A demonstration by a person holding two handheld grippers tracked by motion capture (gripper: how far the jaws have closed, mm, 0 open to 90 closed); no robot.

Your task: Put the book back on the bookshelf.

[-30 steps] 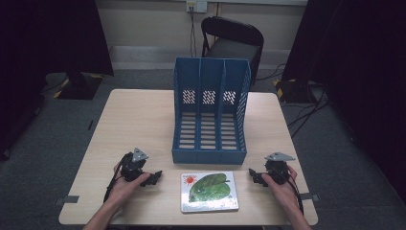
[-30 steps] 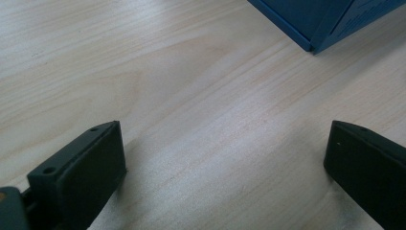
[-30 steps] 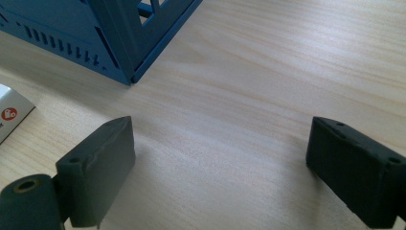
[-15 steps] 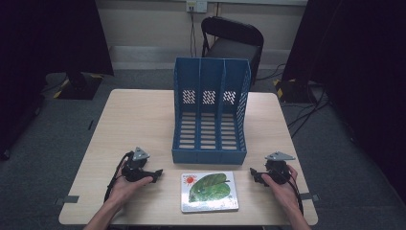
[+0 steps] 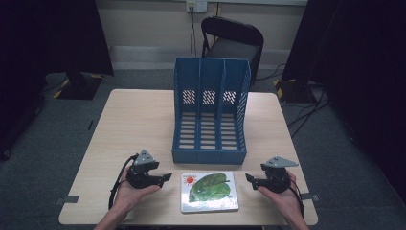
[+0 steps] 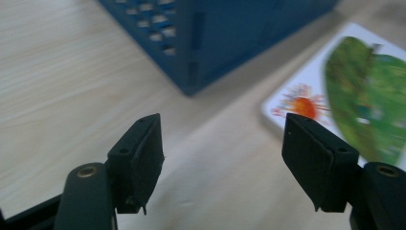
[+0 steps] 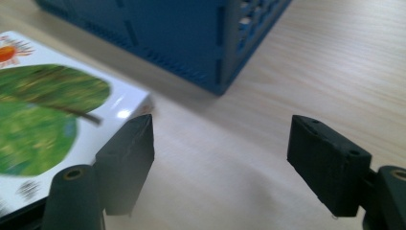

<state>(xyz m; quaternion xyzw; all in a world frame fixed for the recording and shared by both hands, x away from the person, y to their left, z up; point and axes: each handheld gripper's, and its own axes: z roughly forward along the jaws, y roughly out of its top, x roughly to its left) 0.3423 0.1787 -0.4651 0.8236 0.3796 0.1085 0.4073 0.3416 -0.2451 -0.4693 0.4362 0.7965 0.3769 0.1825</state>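
A picture book (image 5: 209,192) with a green leaf and a red sun on its white cover lies flat near the table's front edge. My left gripper (image 5: 166,178) hovers just left of it, jaws pointing at its left edge. In the left gripper view the gripper (image 6: 222,153) is open with bare table between the jaws, and the book (image 6: 356,88) lies ahead to the right. My right gripper (image 5: 248,178) faces the book's right edge; seen in its own view, the gripper (image 7: 225,153) is open and empty, the book (image 7: 48,115) ahead on the left. Both pairs of jaws have just been closing.
A blue three-slot file rack (image 5: 210,112) lies on its back behind the book, its open slots facing up; its corner (image 6: 191,52) is close ahead of both grippers. A black chair (image 5: 233,40) stands beyond the wooden table (image 5: 139,124).
Both hands have lifted a little off the table. The left gripper has shifted slightly right, toward the book. Both pairs of jaws stand narrower than before.
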